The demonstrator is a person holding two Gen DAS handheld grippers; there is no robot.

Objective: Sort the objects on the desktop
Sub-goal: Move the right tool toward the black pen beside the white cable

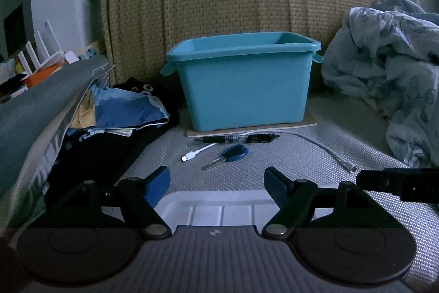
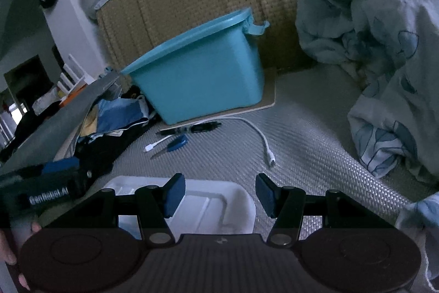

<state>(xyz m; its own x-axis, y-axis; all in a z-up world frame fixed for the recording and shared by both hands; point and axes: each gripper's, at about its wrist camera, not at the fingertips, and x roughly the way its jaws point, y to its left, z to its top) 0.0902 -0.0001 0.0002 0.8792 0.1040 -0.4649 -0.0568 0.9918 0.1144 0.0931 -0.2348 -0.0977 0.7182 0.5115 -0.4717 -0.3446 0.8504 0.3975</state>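
Note:
A teal plastic bin (image 1: 241, 78) (image 2: 203, 73) stands on a thin board against a woven mat. In front of it lie a black pen (image 1: 219, 139) (image 2: 181, 130), a blue-headed key (image 1: 233, 154) (image 2: 175, 144) and a white charging cable (image 1: 323, 147) (image 2: 258, 133). A white tray (image 1: 211, 206) (image 2: 219, 199) sits nearest, just under both grippers. My left gripper (image 1: 216, 180) hangs open above the tray's far edge with nothing between its fingers. My right gripper (image 2: 219, 188) is open and empty over the tray's right part. Each gripper shows at the edge of the other's view.
A crumpled blue-patterned blanket (image 1: 389, 67) (image 2: 384, 45) fills the right side. Dark clothes and a blue cloth (image 1: 123, 111) pile up at the left, beside a grey padded slab (image 1: 41, 106). The woven mat (image 1: 219, 4) closes off the back. A hand (image 2: 8, 251) shows at lower left.

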